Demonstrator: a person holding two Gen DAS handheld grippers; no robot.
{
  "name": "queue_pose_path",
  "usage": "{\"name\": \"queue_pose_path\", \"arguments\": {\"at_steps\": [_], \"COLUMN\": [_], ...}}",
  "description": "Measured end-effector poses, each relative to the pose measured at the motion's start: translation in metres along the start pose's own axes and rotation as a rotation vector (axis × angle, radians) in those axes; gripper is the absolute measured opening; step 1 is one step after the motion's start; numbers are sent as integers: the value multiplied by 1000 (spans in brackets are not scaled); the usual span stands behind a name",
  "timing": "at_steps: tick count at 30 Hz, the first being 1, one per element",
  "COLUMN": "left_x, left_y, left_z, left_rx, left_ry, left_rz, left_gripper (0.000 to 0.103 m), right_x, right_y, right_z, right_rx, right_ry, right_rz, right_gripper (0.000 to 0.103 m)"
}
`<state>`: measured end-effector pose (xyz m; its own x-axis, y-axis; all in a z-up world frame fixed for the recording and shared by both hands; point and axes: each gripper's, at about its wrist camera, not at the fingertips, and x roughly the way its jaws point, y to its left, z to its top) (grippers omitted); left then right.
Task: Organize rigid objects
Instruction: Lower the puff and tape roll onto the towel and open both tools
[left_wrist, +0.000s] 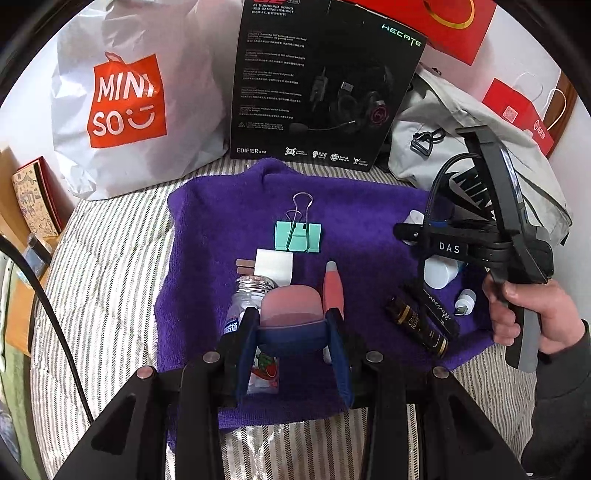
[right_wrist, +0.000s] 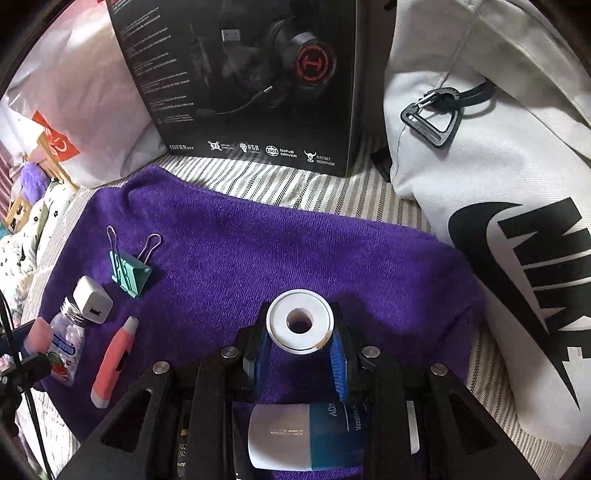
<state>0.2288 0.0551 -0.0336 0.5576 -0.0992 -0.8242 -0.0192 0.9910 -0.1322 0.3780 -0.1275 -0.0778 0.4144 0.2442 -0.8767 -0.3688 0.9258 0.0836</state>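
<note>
left gripper (left_wrist: 291, 328) clamped on pink cap (left_wrist: 290, 304) | right gripper (right_wrist: 300, 345) clamped on white roll (right_wrist: 300, 321)

"MINISO" on white bag (left_wrist: 125, 110), "EDIFIER" (also "HECATE") on headset box (left_wrist: 314, 92)

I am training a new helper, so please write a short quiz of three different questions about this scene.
1. True or false: the left gripper is shut on a pink cap.
2. What colour is the towel?
3. The right gripper holds: A) binder clip, B) white ring-shaped piece, C) white charger.

Key: 1 true; 2 purple; 3 B.
</note>
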Motion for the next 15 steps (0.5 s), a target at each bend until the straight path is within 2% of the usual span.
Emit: {"name": "queue_pose_path", "arguments": {"at_steps": [2,5,6,10,15], "left_x": [2,2,2,1,4], "left_y": [0,1,2,1,-6], "left_z": [-1,-1,-1,-1,1], "left_rx": [-1,-3,-5,-4,7], "left_ry": [5,8,8,5,5], "left_rz": [-1,-4,-4,-8,-23], "left_gripper": [35,35,35,35,35], "right_x": [1,0,0,-4,-36], "right_y": [0,3,6,11,2], "right_z": [0,2,3,-1,-8], "right_rx": [-5,-26,-42,-67,-35], "right_ry": [5,20,28,33,-22], "right_rz": [6,26,19,-3,8], "right_gripper": [32,44,45,45,45]}}
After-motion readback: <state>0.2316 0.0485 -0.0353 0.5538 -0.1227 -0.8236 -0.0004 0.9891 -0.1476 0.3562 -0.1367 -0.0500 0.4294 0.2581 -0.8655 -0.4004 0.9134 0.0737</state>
